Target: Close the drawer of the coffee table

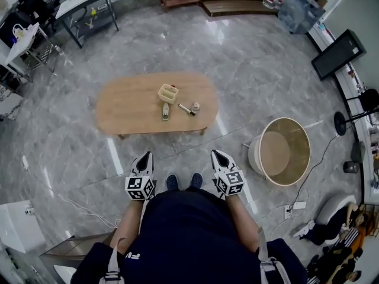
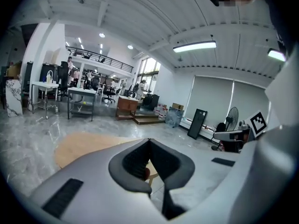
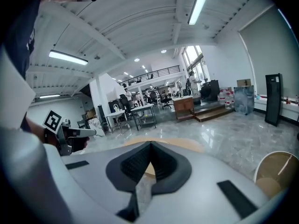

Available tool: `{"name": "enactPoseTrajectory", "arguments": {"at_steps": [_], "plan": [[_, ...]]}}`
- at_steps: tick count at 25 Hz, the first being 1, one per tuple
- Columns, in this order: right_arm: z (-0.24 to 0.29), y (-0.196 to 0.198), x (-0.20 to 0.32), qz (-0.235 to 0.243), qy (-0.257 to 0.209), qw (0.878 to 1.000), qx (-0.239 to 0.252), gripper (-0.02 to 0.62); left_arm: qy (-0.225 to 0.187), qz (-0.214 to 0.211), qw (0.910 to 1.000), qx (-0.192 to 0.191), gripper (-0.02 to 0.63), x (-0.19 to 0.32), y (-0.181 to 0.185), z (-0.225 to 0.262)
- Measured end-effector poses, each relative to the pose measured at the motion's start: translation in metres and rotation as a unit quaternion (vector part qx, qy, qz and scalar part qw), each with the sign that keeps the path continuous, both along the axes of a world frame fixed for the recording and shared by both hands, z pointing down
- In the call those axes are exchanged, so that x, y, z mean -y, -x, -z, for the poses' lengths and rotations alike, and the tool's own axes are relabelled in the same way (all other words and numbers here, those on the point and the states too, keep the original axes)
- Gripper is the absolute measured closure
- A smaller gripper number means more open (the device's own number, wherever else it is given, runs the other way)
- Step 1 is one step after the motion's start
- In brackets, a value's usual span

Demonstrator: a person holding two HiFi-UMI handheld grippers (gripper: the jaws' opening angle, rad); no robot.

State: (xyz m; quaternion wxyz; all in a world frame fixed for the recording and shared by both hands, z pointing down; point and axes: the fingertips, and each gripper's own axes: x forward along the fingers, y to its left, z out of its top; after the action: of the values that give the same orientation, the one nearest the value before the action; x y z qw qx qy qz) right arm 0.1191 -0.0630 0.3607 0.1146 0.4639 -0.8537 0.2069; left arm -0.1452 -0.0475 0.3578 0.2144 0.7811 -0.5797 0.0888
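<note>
The oval wooden coffee table (image 1: pixel 133 108) stands on the marble floor about a step ahead of me. No drawer shows in any view. On its top lie a small cream basket (image 1: pixel 169 93), a remote (image 1: pixel 166 112), a pen (image 1: pixel 186 109) and a small round object (image 1: pixel 195 106). My left gripper (image 1: pixel 145 157) and right gripper (image 1: pixel 218 155) hover side by side above my shoes, short of the table's near edge, both shut with nothing in them. The tabletop shows beyond the left gripper's (image 2: pixel 149 141) closed tips as a tan patch (image 2: pixel 84 146), and likewise past the right gripper (image 3: pixel 150 144).
A round white tub with a wooden inside (image 1: pixel 284 151) stands to the right of the table. A power strip (image 1: pixel 294 206) and cables lie on the floor near it. A black screen (image 1: pixel 338 54) and a fan (image 1: pixel 349 120) are at the right wall; metal tables (image 1: pixel 83 7) at far left.
</note>
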Motion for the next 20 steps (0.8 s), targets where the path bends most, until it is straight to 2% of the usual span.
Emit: {"name": "enactPoseTrajectory", "arguments": {"at_steps": [5, 9, 20], "plan": [[0.014, 0.001, 0.001, -0.005, -0.029, 1.000, 0.005, 0.569, -0.007, 0.012, 0.9999, -0.005, 0.581, -0.004, 0.004, 0.005], [0.021, 0.002, 0.001, -0.005, -0.046, 0.999, 0.004, 0.569, -0.011, 0.001, 0.9999, 0.001, 0.581, -0.006, 0.000, 0.005], [0.023, 0.009, -0.007, 0.013, -0.048, 0.999, 0.000, 0.569, -0.018, -0.010, 0.9998, 0.004, 0.581, -0.005, -0.010, 0.007]]}}
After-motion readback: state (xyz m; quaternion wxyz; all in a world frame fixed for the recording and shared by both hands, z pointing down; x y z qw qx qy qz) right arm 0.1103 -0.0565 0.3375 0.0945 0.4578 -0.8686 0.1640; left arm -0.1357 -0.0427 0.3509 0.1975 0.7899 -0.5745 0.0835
